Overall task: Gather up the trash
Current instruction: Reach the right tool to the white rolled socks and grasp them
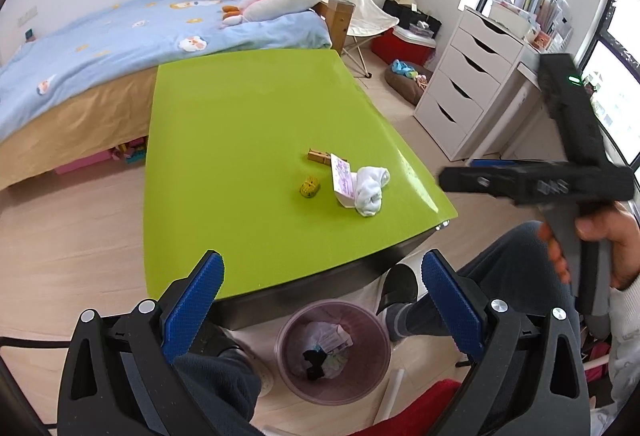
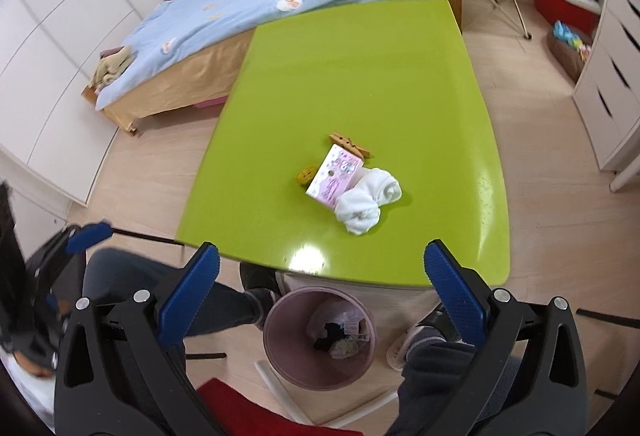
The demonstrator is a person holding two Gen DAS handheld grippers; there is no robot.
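On the green table [image 1: 240, 123] [image 2: 340, 75] lie a white rolled sock [image 1: 370, 189] [image 2: 366, 201], a pink and white packet [image 1: 343, 181] [image 2: 334, 177], a wooden clothespin [image 1: 319, 157] [image 2: 350, 144] and a small yellow crumpled item [image 1: 309, 187] [image 2: 305, 173]. A pink trash bin [image 1: 334, 352] [image 2: 320, 340] with scraps inside stands on the floor below the table's near edge. My left gripper [image 1: 322, 268] is open and empty above the bin. My right gripper [image 2: 320, 260] is open and empty above the table's near edge; it also shows in the left wrist view [image 1: 536, 183].
A bed [image 1: 120, 35] with a blue cover and plush toys runs along the table's far left. A white drawer unit [image 1: 464, 75] stands at the right. A folding chair [image 1: 360, 3] and a red box [image 1: 400, 43] are beyond the table. My legs and slippers flank the bin.
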